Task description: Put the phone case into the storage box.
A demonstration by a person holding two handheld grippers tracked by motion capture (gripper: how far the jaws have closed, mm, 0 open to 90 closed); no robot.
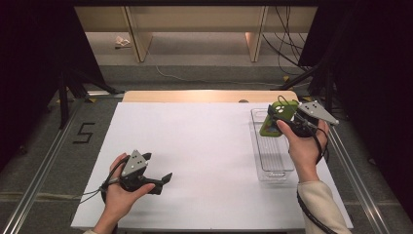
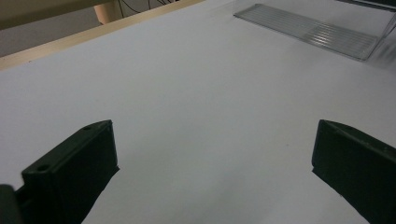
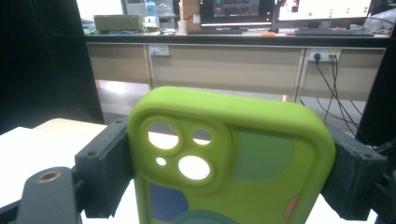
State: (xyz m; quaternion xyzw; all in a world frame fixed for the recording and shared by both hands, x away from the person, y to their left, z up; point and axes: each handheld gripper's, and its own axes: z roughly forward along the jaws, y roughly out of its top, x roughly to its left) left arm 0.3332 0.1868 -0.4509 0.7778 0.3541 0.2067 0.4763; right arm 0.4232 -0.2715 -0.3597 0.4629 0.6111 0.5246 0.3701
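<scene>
Setting: a lab recording bench. White table sheet (image 1: pixel 204 161) under both tongs, with black curtains (image 1: pixel 29 73) to either side and metal floor rails (image 1: pixel 39 170) beside the table, a "5" (image 1: pixel 84 132) taped on the floor left of the left tongs. Beyond the right tongs, a long counter (image 3: pixel 233 42) carries lit monitors (image 3: pixel 236 10) and a keyboard (image 3: pixel 334 31); cables (image 3: pixel 334 88) hang from wall sockets (image 3: pixel 324 56).

One green phone case (image 3: pixel 233 158), one clear tray (image 1: pixel 272 168), two tongs (image 2: pixel 215 158), one table (image 1: pixel 195 146)
</scene>
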